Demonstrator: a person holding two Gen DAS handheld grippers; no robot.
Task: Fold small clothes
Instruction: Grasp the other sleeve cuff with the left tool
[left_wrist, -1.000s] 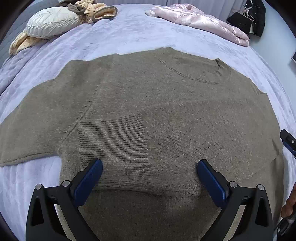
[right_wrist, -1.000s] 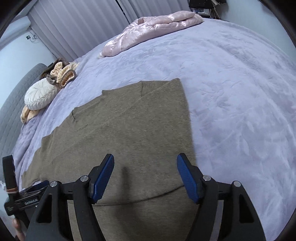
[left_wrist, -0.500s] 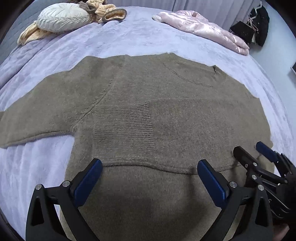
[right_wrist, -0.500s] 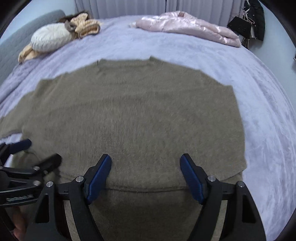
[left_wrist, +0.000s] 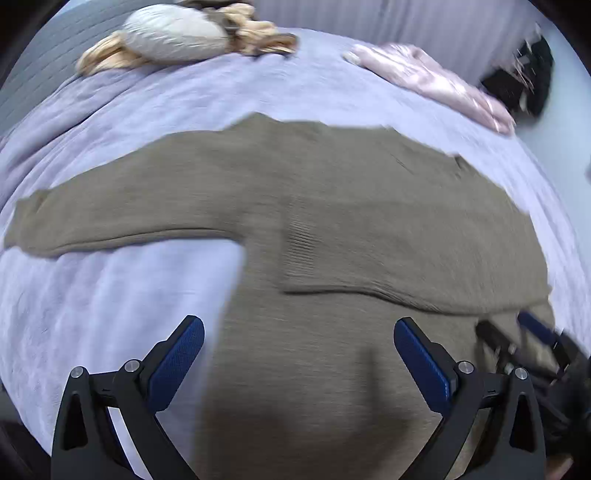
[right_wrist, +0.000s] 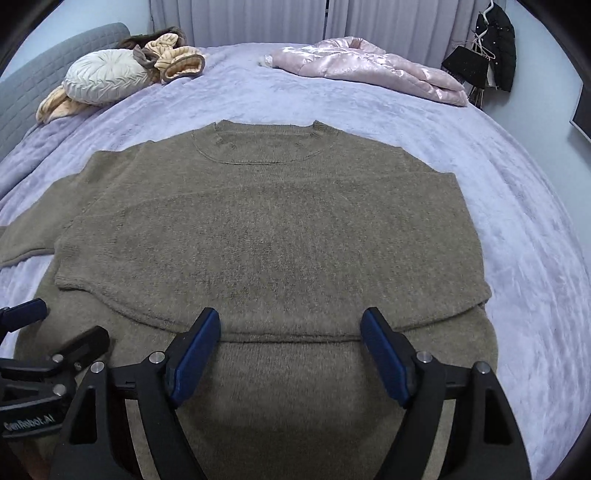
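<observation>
Where motion blurs, sweater (left_wrist: 332, 240) edges smear.

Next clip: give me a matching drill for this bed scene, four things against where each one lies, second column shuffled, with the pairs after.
Things:
1. olive sweater
2. pink quilted jacket
3. round white pillow
4. black coat

Places:
A. far left of the bed, by the grey headboard
B. hanging off the bed at far right
C. spread flat mid-bed, just ahead of both tools
D. far right part of the bed, near the curtains

Pairs: 1-C, 2-D, 3-A, 4-B
</observation>
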